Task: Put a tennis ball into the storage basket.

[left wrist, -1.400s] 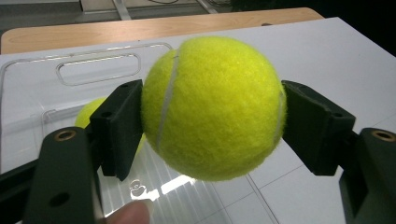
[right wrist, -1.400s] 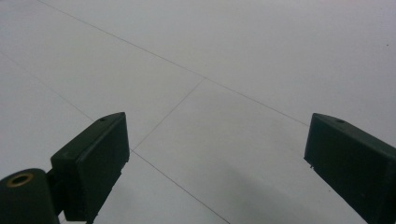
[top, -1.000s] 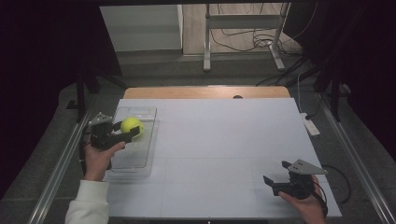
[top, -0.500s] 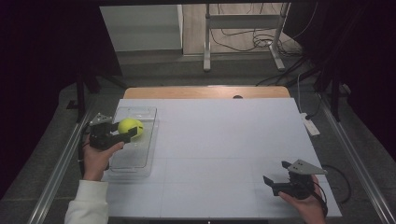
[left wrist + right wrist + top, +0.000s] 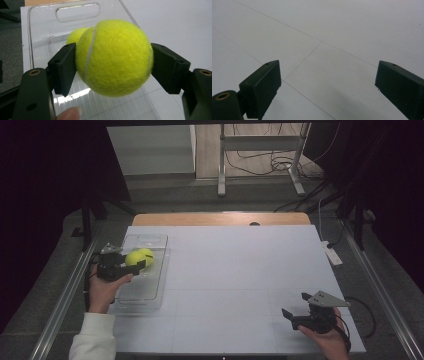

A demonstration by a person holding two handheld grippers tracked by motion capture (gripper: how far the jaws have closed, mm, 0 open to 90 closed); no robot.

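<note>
My left gripper (image 5: 134, 261) is shut on a yellow-green tennis ball (image 5: 135, 256), held a little above a clear plastic tray (image 5: 145, 292) at the table's left side. In the left gripper view, the black pads (image 5: 65, 66) press on both sides of the ball (image 5: 117, 45). A second tennis ball (image 5: 75, 37) lies behind it in the tray (image 5: 45, 30). It also peeks out beside the held ball (image 5: 147, 253) in the high view. My right gripper (image 5: 295, 305) rests near the table's front right corner. It stands open (image 5: 327, 75), with only bare white tabletop between its jaws.
The white table (image 5: 240, 270) carries thin grid lines. Metal rails (image 5: 65, 295) run along both of its sides. A white power strip (image 5: 332, 255) lies at the right edge. A stand and cables (image 5: 260, 160) are on the floor beyond the table.
The left gripper and its ball have drifted slightly left and toward the person. The right gripper has stayed still.
</note>
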